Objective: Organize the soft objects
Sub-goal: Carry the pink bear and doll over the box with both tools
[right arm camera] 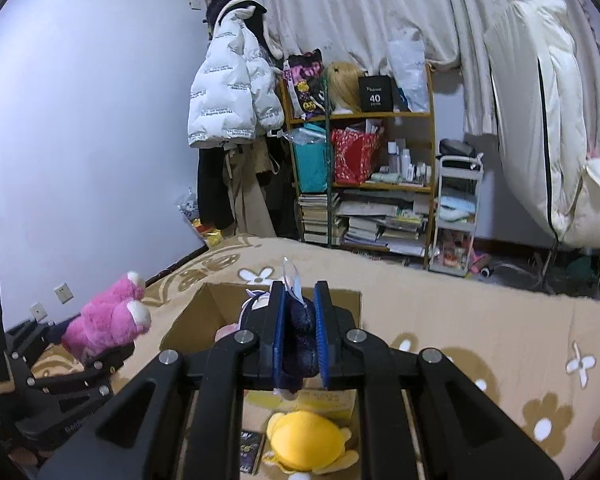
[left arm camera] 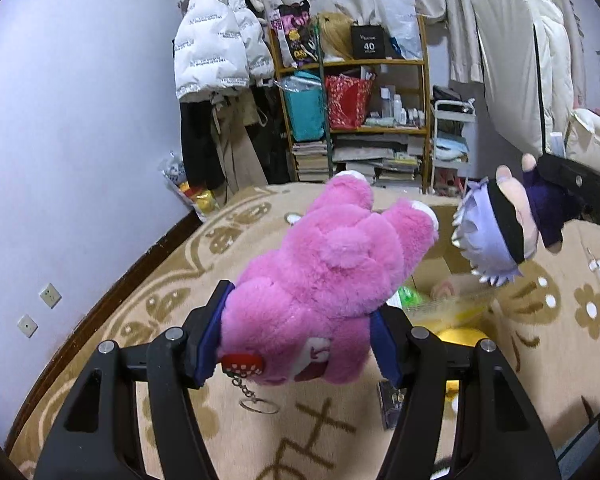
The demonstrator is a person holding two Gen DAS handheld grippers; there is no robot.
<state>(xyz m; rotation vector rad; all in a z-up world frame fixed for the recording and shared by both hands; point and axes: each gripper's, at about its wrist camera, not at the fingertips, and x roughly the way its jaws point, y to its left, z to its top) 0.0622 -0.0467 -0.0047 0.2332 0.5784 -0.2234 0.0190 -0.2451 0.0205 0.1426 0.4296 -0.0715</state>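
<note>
A lived-in bedroom: hung jacket (right arm camera: 232,96), cluttered bookshelf (right arm camera: 364,184), patterned carpet (right arm camera: 480,340).

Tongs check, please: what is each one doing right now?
Left tongs: closed on the pink plush bear.
Right tongs: shut on the small doll.

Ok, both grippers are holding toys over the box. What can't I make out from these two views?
- Pink plush: face hidden, turned away in the left wrist view.
- Doll: the right gripper covers most of it in its own view.
- Cardboard box: contents blocked by plush, doll and gripper frames; the near wall is cut off.
- Yellow plush: partly behind the gripper frame.
</note>
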